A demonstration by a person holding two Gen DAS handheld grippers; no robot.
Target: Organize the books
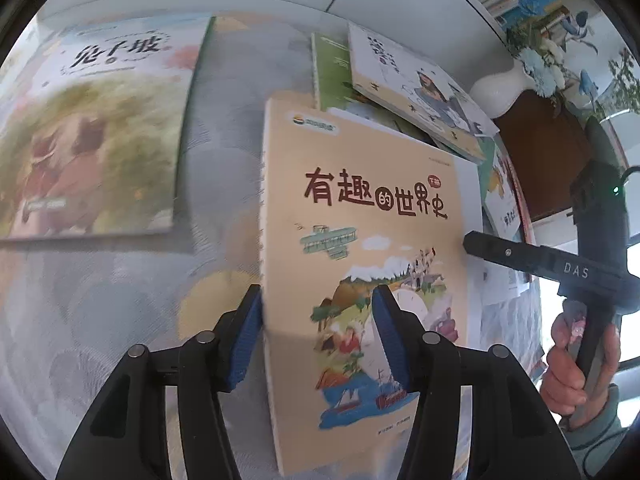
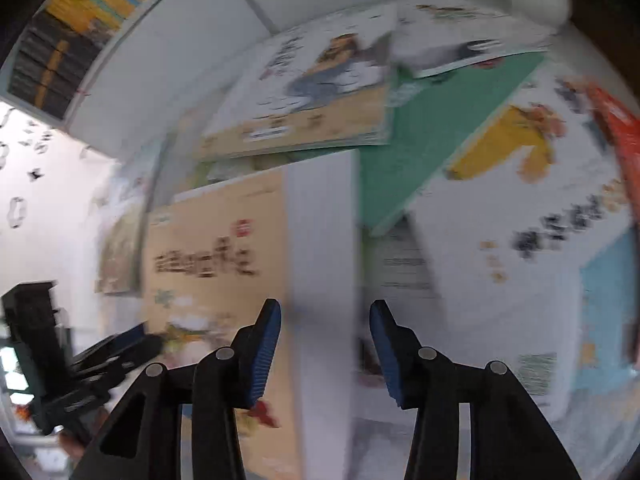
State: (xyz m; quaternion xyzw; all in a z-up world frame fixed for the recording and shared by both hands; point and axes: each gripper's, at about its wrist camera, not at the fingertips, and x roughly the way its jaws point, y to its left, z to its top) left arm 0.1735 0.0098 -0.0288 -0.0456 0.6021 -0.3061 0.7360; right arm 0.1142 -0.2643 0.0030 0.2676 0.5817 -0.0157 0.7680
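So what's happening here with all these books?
A person is sorting picture books with a hand-held gripper in each hand. The left gripper is clamped on a tan book and holds it over the table. The right gripper has nothing between its fingers and is poised over the loose pile of books beside it.

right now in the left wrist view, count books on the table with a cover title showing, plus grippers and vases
books with a title showing: 4 (far-left book, beige book, white book with a figure, small book at the right)
grippers: 2 (left gripper, right gripper)
vases: 1 (white vase)
total: 7
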